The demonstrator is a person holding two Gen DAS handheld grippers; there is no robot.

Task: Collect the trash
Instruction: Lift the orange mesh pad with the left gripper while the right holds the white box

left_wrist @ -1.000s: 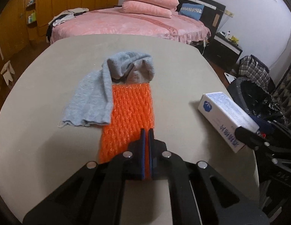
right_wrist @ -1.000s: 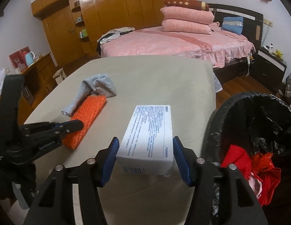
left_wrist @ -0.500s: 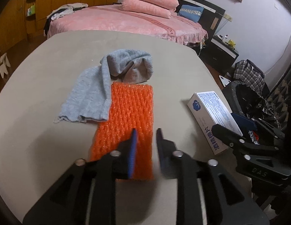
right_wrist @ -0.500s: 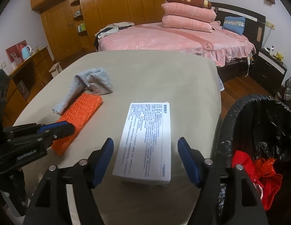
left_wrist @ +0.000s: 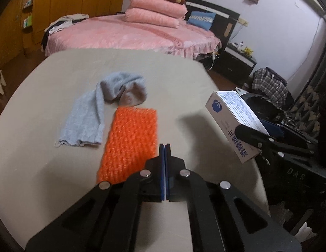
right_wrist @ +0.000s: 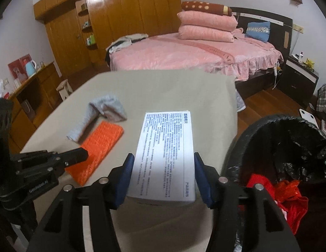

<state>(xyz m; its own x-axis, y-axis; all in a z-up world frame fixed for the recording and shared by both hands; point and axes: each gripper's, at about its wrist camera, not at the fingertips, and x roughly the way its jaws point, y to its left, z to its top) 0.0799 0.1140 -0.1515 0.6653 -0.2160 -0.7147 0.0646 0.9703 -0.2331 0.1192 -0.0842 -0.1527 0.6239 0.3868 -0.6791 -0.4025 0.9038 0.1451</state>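
A white printed box [right_wrist: 165, 153] sits between the blue pads of my right gripper [right_wrist: 163, 156]. Its jaws are closing and the pads press on the box's long sides. In the left wrist view the box [left_wrist: 230, 115] hangs tilted above the table edge, a shadow under it, with a right finger [left_wrist: 253, 135] against its side. My left gripper [left_wrist: 164, 147] is shut with nothing visible between its pads, just over the near right corner of the orange foam net [left_wrist: 131, 138], which lies flat. From the right wrist view the left gripper [right_wrist: 84, 153] tip meets the foam net [right_wrist: 100, 147] edge.
A grey cloth [left_wrist: 95, 113] lies crumpled beyond the foam net on the beige table [left_wrist: 36, 168]. A black-lined bin [right_wrist: 278, 130] with red trash [right_wrist: 268, 189] stands off the table's right edge. A pink bed [right_wrist: 184, 56] and wooden wardrobes are behind.
My left gripper opened over the foam net, then shut again and rose a little. My right jaws widened, then closed on the box, which has come up off the table.
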